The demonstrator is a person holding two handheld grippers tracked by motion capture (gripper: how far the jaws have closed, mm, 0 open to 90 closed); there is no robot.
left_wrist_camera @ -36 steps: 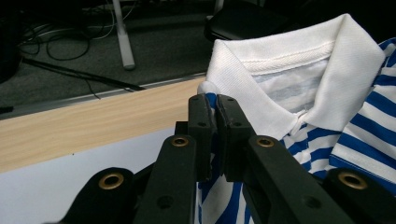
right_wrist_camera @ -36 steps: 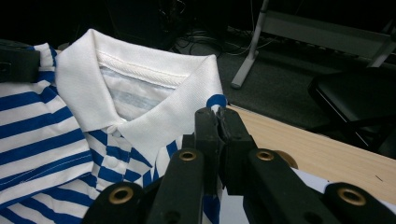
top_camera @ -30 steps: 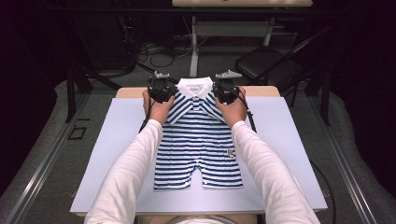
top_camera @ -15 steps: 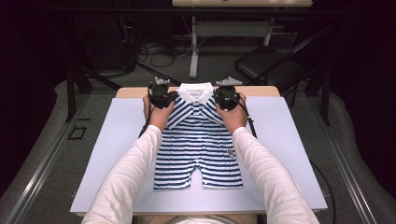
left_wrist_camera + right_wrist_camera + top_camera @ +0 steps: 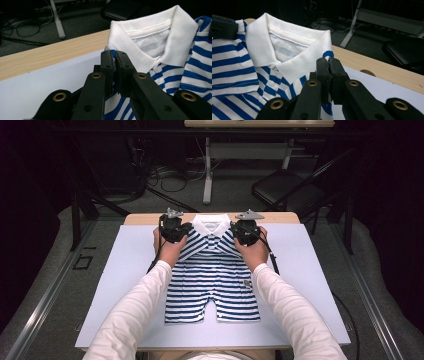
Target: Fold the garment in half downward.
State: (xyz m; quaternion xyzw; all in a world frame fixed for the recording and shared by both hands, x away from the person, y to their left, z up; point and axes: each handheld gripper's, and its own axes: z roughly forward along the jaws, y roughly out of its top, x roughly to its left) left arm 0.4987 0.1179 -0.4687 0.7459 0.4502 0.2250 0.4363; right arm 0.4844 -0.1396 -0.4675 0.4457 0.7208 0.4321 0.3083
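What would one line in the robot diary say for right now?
work: laying out striped romper | left gripper: shut on shoulder by collar | right gripper: shut on other shoulder | legs flat on white board

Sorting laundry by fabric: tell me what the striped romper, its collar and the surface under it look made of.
Striped romper: soft knit, probably cotton jersey, matte, drapes in folds. Collar: thicker white piqué-like knit with visible stitching. White sheet: smooth, matte, possibly board or plastic, over a wood-grain table.

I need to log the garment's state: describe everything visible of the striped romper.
The striped romper is blue-and-white knit with a white ribbed collar, a front placket and short legs. It lies face up on the white board, legs toward the person. The left gripper and right gripper are shut on its shoulders beside the collar.
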